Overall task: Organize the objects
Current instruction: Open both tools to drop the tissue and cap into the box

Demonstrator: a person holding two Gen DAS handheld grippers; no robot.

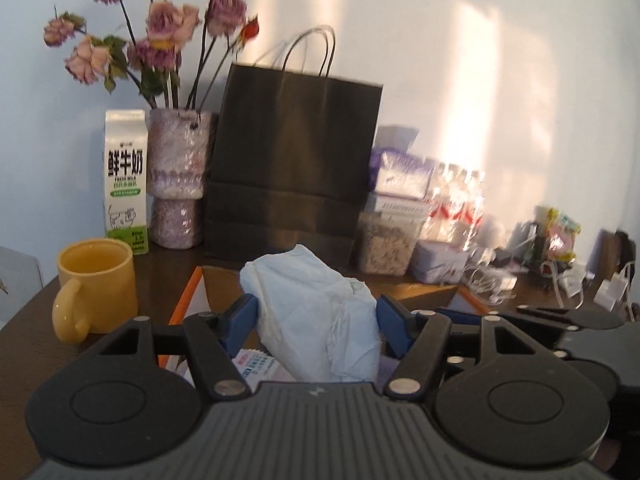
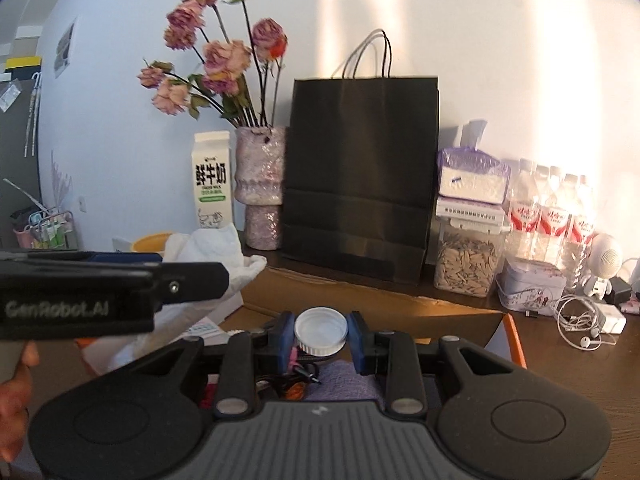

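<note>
The left gripper (image 1: 316, 312) clamps a crumpled white cloth (image 1: 316, 312) above the open cardboard box (image 2: 360, 300) at the near edge of the table (image 1: 24, 312); its side reads "GenRobot.AI". The right gripper (image 2: 320, 334) pinches a white screw cap (image 2: 320, 330) over the same box. Far left, beside the black paper bag (image 2: 360, 168), a milk carton (image 1: 126, 180) reads "鲜牛奶 FRESH MILK".

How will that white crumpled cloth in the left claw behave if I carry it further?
The white cloth looks soft and crumpled, so it will probably flop and sag beyond the left claw. It seems light. Loose folds hang low and might snag the cardboard box.
</note>
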